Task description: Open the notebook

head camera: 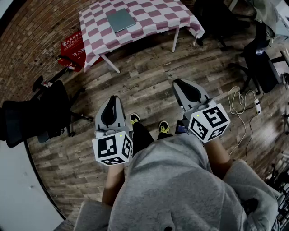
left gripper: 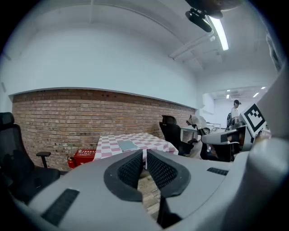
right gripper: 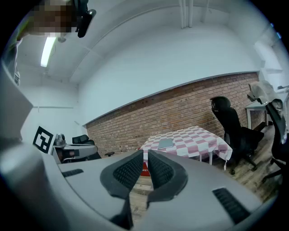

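The notebook (head camera: 120, 20) lies shut on the checked worktop (head camera: 151, 12), far across the floor (head camera: 149, 72), and the left claw (left gripper: 144, 153) and right claw (right gripper: 145, 153) are both pressed nearly together holding nothing, so walk close first, then slip one claw under the cover's edge.

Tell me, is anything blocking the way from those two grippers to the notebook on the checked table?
Nothing visible does. Only wooden floor lies between the left gripper, the right gripper and the table bearing the closed notebook. The black office chair stands off to the left.
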Demonstrator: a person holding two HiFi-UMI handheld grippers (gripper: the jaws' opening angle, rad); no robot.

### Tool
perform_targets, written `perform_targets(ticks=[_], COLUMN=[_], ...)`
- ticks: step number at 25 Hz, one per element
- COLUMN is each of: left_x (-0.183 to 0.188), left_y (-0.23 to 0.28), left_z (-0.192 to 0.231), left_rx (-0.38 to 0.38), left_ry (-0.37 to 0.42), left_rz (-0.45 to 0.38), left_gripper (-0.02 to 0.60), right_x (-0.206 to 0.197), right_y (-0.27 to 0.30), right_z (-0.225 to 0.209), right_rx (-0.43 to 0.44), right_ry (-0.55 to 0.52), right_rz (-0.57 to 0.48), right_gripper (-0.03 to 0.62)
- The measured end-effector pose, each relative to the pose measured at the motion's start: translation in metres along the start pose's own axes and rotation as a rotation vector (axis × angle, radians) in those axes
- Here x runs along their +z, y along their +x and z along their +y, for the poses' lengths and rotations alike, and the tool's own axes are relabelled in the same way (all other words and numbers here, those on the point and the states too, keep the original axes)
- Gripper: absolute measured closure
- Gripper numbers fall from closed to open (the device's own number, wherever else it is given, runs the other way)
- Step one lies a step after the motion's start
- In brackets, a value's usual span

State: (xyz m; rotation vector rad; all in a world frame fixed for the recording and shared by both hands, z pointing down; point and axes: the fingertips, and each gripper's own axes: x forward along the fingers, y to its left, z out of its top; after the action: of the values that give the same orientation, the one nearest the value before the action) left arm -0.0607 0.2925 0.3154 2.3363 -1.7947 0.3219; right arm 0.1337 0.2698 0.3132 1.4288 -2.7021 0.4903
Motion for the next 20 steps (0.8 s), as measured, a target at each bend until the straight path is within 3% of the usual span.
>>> perform_targets(ticks=[9, 20], left_x=[0.007, 0.019], left_y=[-0.001, 0.001], left_z=[-0.009, -0.019], left_rx=[-0.033, -0.001], left_ry=[0.0, 0.006], left_rz=[-0.004, -0.028], left_gripper=[0.548, 0.547], right_x=[0.001, 0.009], right_y=[-0.006, -0.005], right_z=[0.005, -0.007], right_rx=[-0.004, 0.064], right_ry=[0.009, 0.076], right_rz=[-0.004, -0.018], right_gripper=[0.546, 0.546])
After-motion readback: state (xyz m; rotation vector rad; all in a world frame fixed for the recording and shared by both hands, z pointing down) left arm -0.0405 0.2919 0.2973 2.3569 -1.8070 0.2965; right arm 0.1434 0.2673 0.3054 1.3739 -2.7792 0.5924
